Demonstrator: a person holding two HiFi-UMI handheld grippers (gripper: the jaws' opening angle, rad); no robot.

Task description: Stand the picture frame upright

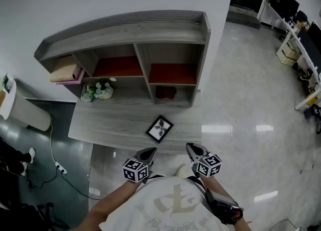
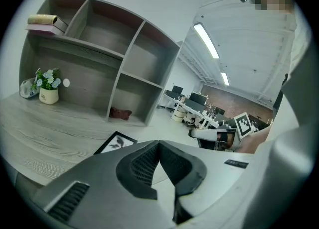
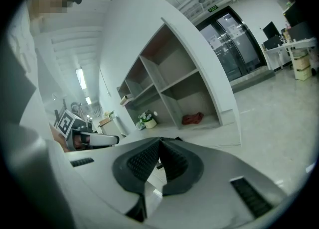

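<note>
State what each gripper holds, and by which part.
Nothing: left gripper and right gripper are both shut and empty; the picture frame lies flat, untouched.

Grey wood-grain table (image 1: 110, 124) against a white wall, bearing a curved-top shelf unit (image 1: 125, 26). Small flower pot (image 1: 103, 90) in the lower left bay; dark red lump (image 1: 165, 92) in the lower right. Roll (image 1: 64, 72) lying on a pink box (image 1: 76, 78), upper left. White cable (image 1: 51, 144) trailing over the floor.

It was an office: white desks (image 1: 288, 31) carrying monitors (image 1: 290, 3) filled the head view's upper right, above a glossy tiled floor (image 1: 251, 99); glass doors (image 3: 234, 39) and ceiling strip lights (image 2: 209, 41) showed elsewhere.
</note>
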